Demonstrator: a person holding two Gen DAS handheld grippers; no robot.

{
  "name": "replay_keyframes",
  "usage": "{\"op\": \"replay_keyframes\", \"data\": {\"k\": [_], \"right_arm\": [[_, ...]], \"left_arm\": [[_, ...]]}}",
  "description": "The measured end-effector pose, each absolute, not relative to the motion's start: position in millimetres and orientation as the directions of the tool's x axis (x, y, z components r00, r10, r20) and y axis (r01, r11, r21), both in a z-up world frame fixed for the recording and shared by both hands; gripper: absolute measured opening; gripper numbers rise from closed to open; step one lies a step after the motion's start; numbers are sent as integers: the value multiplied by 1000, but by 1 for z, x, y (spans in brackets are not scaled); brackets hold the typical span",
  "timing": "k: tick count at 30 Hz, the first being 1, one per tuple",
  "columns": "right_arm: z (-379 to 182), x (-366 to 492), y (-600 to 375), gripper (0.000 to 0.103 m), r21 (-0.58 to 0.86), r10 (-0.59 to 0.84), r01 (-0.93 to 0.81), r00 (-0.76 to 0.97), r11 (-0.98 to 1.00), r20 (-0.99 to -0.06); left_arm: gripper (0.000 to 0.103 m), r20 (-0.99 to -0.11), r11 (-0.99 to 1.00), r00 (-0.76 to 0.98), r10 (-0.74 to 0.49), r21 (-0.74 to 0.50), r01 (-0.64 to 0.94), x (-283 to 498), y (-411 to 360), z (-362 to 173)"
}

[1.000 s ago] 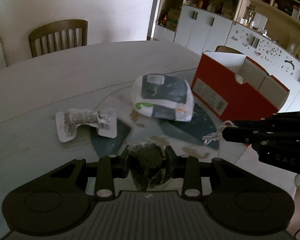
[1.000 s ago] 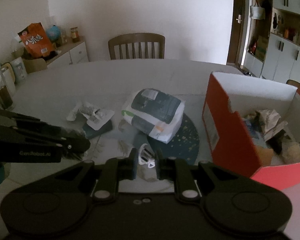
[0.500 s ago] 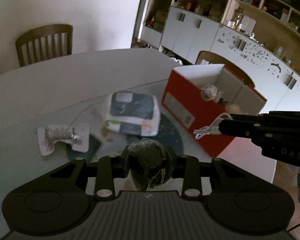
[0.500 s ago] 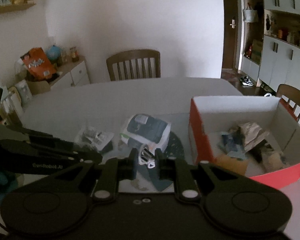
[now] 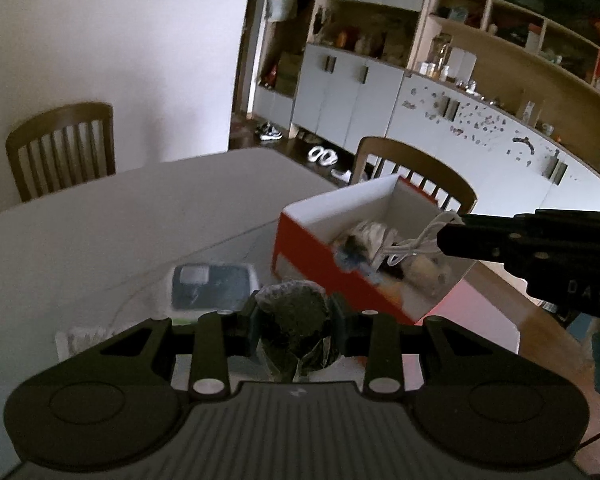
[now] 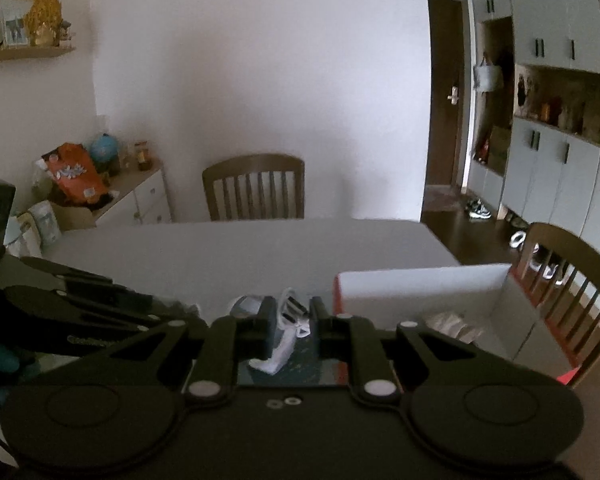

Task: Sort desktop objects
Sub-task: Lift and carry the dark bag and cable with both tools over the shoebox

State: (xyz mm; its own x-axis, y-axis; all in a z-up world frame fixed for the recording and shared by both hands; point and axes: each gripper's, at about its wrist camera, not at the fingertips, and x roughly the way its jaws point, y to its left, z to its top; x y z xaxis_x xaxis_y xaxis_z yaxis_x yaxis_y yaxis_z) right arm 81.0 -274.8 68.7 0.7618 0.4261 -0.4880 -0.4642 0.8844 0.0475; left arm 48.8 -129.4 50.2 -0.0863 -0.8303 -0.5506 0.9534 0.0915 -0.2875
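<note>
**Both claws loaded above the desk**

The left claw (image 5: pixel 294 320) is clamped on a dark crumpled wrapper (image 5: pixel 292 314), whose contents cannot be made out. The right claw (image 6: pixel 293 322) pinches a small white looped item (image 6: pixel 292 312); in the left view it looks like a thin cord (image 5: pixel 414 246) hanging over the red box (image 5: pixel 320 260). The box's contents are blurred scraps. A grey-blue packet (image 5: pixel 210 286) lies on the desk (image 5: pixel 100 232), partly cut off by the left claw. Wooden chairs (image 6: pixel 254 188) stand behind. Both claws point forward and somewhat down.
</note>
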Motion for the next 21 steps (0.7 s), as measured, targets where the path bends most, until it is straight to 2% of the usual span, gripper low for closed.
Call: {"op": "replay_keyframes", "data": {"k": [8, 21], "right_arm": [[76, 90, -311, 16, 38, 408, -442, 788, 896, -462], [66, 129, -374, 16, 65, 400, -429, 763, 901, -508]], "left_arm": [[34, -534, 54, -100, -840, -265, 963, 18, -161, 73], [34, -572, 23, -124, -811, -243, 970, -39, -236, 76]]}}
